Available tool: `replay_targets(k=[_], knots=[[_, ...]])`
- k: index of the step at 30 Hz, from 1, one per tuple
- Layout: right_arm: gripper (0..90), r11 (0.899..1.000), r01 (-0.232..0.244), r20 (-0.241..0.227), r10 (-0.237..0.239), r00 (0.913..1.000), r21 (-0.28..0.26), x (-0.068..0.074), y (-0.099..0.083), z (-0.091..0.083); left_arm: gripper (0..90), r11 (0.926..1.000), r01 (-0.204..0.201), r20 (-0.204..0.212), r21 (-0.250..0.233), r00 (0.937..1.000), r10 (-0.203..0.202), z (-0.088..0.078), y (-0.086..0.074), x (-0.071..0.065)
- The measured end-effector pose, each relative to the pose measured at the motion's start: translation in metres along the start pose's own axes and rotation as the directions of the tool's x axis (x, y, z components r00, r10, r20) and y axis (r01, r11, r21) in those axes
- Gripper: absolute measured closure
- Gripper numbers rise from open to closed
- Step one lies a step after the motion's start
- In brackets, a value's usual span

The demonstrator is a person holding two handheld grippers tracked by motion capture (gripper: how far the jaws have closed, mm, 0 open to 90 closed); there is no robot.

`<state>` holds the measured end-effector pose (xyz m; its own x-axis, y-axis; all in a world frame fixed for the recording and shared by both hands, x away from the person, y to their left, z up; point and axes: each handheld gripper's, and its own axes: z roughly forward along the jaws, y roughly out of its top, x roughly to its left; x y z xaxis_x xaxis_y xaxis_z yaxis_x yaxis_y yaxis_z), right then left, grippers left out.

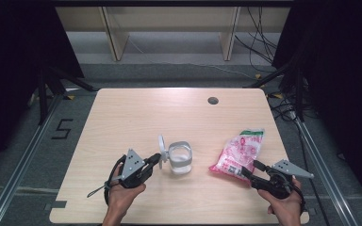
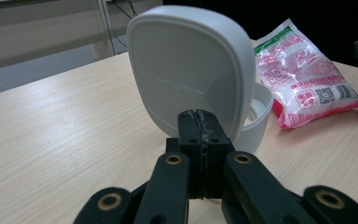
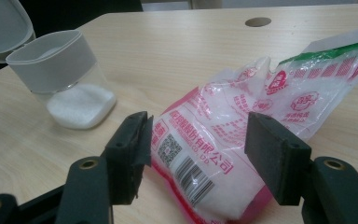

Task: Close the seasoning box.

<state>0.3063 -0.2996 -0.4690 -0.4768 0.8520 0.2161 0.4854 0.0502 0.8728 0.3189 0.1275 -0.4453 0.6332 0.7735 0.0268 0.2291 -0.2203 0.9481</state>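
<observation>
The clear container (image 1: pixel 180 158) – grey-banded, white grains inside – has its white lid (image 2: pixel 191 70) upright; left gripper (image 2: pixel 199 122) jaws pressed together, right gripper (image 3: pixel 198 140) jaws spread around the pink-printed bag (image 3: pixel 242 135).

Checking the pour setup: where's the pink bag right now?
High view: the pink bag lies flat on the table's right side, right of the open container, its near end between the right tool's open jaws.
</observation>
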Motion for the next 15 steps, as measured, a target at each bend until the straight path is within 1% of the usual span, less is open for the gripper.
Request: replay_targets(k=[1,2,3,4,5,6,8,9,10,11,12,13,14,15], knots=[[40.6,1.0,0.009,-0.006,-0.009,0.9999,-0.003,0.0,0.0,0.0,89.1,1.0,0.007,-0.005,0.003,1.0,-0.007,-0.001,0.001,0.0],[40.6,1.0,0.004,-0.027,-0.004,0.9996,-0.01,0.001,0.0,0.0,89.1,1.0,-0.002,0.001,0.001,1.0,0.002,-0.002,0.003,0.0],[40.6,1.0,0.018,-0.039,-0.018,0.9991,-0.01,0.0,0.0,0.001,89.1,1.0,-0.006,-0.003,0.005,1.0,0.006,-0.003,0.005,0.0],[40.6,1.0,0.017,-0.014,-0.017,0.9998,0.002,0.001,0.0,0.0,89.0,0.9999,-0.013,-0.003,0.009,0.9999,0.013,-0.004,0.006,0.001],[40.6,0.999,0.032,-0.021,-0.031,0.9993,0.007,0.001,0.001,0.0,89.0,0.9999,-0.016,-0.004,0.005,0.9999,0.016,-0.005,0.008,0.001],[40.6,1.0,0.012,-0.034,-0.012,0.9993,-0.008,0.003,0.0,0.0,89.0,0.9997,-0.02,-0.006,0.01,0.9998,0.02,-0.005,0.01,0.002],[40.6,0.999,0.027,-0.041,-0.028,0.9988,-0.021,0.002,0.0,0.001,89.0,0.9999,-0.016,0.0,0.004,0.9999,0.016,-0.005,0.012,0.002],[40.6,1.0,0.026,-0.039,-0.026,0.9989,-0.005,0.003,0.0,0.0,89.0,0.9999,-0.015,-0.002,0.005,0.9999,0.015,-0.005,0.012,0.002],[40.6,1.0,0.029,-0.043,-0.029,0.9987,-0.002,0.003,0.0,-0.001,89.0,0.9999,-0.015,-0.003,0.006,0.9999,0.015,-0.004,0.013,0.002],[40.6,0.999,0.051,-0.035,-0.051,0.9981,-0.012,0.002,0.0,0.0,89.0,0.9999,-0.007,-0.003,0.011,1.0,0.007,-0.004,0.013,0.002],[40.6,0.998,0.051,-0.042,-0.052,0.9978,-0.02,0.002,0.0,0.0,89.0,0.9996,-0.021,-0.003,0.019,0.9998,0.021,-0.004,0.014,0.003],[40.6,1.0,0.006,-0.045,-0.006,0.999,0.001,0.005,-0.001,-0.001,89.0,0.9997,-0.021,0.001,0.016,0.9998,0.021,-0.004,0.015,0.003],[40.5,1.0,-0.004,-0.046,0.004,0.9989,-0.002,0.006,-0.001,-0.001,88.7,0.9997,-0.019,0.002,0.018,0.9998,0.019,-0.003,0.015,0.003],[40.5,1.0,0.011,-0.046,-0.011,0.9989,0.005,0.005,-0.001,-0.001,88.6,0.9995,-0.022,0.003,0.021,0.9997,0.022,-0.002,0.015,0.003]])
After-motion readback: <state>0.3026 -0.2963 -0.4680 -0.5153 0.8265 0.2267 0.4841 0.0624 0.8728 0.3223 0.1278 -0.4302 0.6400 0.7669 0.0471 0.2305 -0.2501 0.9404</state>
